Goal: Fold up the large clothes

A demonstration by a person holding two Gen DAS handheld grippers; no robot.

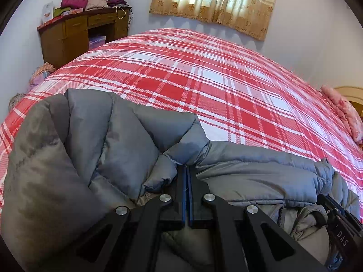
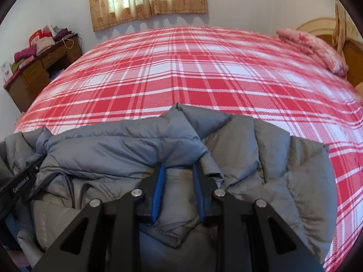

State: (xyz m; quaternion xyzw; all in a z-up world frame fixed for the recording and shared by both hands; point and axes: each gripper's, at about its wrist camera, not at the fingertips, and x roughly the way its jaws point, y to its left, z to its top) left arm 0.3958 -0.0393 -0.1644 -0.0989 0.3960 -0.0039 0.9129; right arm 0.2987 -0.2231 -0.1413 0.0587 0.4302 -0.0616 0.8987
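Black linkages of the left claw (image 1: 186, 170) are pinching a seam of the grey padded jacket (image 1: 109, 140), blades together; the right claw (image 2: 178, 170), part-open, is gripping a thick fold, likely so both can spread it over the plaid bed (image 2: 181, 72).

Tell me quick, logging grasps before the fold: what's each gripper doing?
Left gripper: closed, pinching the grey down jacket.
Right gripper: jaws apart, jacket fabric between them; a firm grip cannot be told.
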